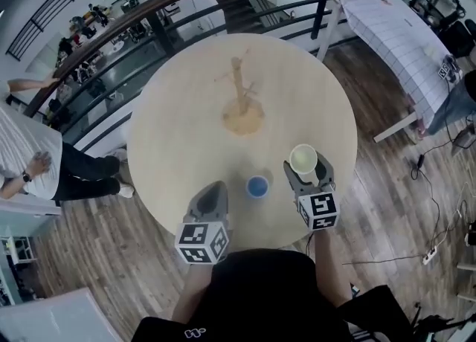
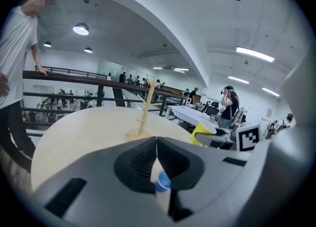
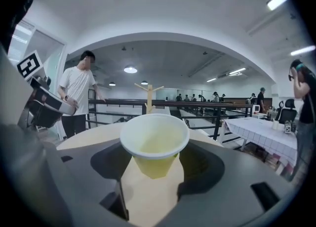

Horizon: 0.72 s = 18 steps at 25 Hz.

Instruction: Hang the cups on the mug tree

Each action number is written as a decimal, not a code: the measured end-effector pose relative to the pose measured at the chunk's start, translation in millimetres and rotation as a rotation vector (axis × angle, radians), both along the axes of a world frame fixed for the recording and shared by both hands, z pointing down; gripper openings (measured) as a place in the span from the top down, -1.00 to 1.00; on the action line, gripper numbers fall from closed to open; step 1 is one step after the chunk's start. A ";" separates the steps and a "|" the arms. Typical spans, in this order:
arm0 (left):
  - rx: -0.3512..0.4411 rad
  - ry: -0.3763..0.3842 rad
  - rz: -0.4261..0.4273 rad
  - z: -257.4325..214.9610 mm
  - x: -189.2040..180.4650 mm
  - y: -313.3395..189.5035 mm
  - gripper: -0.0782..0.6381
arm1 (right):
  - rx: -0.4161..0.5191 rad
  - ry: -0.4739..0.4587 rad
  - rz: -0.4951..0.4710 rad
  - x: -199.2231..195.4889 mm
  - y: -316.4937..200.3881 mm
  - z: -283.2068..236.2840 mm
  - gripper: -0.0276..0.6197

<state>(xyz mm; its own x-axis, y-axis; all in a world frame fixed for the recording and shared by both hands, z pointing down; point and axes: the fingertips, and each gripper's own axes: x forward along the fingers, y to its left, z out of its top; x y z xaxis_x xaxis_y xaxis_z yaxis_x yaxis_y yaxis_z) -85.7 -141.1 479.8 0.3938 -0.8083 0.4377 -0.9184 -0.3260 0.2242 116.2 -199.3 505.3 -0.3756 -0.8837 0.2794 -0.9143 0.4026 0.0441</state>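
A wooden mug tree (image 1: 242, 97) stands bare at the middle of the round table (image 1: 171, 132); it also shows as the tree (image 2: 146, 108) and the tree (image 3: 149, 95). A yellow cup (image 1: 303, 158) with a white inside sits upright between the jaws of my right gripper (image 1: 307, 166), which is shut on its body. It fills the right gripper view as the cup (image 3: 154, 144). A small blue cup (image 1: 257, 186) stands on the table between the two grippers. My left gripper (image 1: 216, 188) is shut and holds nothing, left of the blue cup (image 2: 162, 184).
A black railing (image 1: 149, 13) curves behind the table. A person in a white shirt (image 1: 22, 155) stands at the left. A table with a white cloth (image 1: 401, 28) is at the upper right. Cables (image 1: 439, 207) lie on the wooden floor at the right.
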 end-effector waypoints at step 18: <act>0.021 0.117 -0.228 8.4 -75.7 11.1 0.75 | -0.060 1.170 -0.106 -38.1 -131.3 -23.5 -0.03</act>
